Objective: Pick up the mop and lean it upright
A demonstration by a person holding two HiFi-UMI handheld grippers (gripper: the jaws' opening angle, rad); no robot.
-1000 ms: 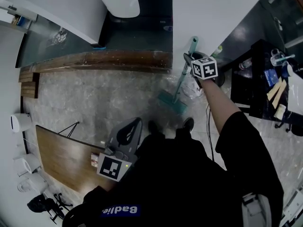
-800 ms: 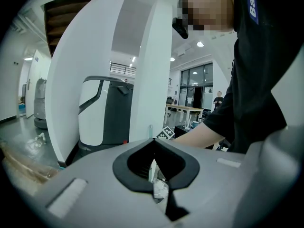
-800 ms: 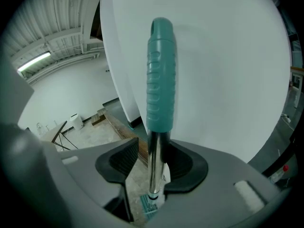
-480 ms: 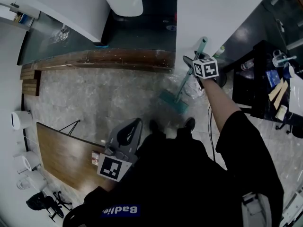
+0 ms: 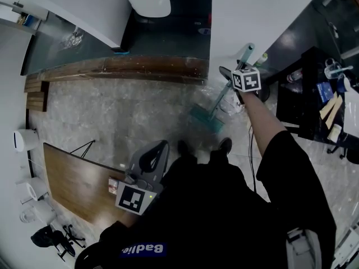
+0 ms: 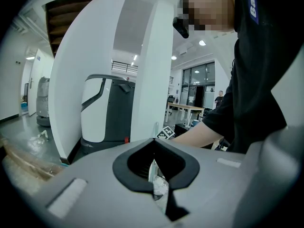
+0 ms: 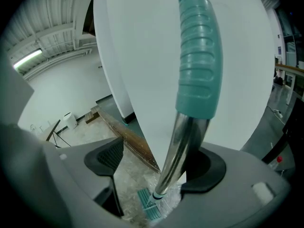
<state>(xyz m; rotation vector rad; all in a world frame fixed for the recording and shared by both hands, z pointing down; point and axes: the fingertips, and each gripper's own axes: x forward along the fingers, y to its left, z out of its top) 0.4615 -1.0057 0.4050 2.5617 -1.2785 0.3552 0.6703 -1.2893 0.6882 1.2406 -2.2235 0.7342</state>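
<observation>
The mop (image 5: 225, 93) seems already leaned on the wall (image 5: 252, 15). Your right gripper (image 5: 228, 73) jaws have just been opening, released, with the shaft between them. Your left gripper (image 6: 154, 175) jaws are clenched, empty. You only need to pull back.

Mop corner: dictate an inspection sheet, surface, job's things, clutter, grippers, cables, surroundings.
Surface: pale stone floor.
Job's things: mop stands tilted by white pillar, head on floor.
Clutter: crumpled clear plastic beside mop head.
Grippers: right hand-held gripper open, jaws just been opening, shaft between them; left hand-held gripper shut, empty.
Cables: thin dark cable on floor.
Surroundings: wooden step, wooden tabletop, black table.
</observation>
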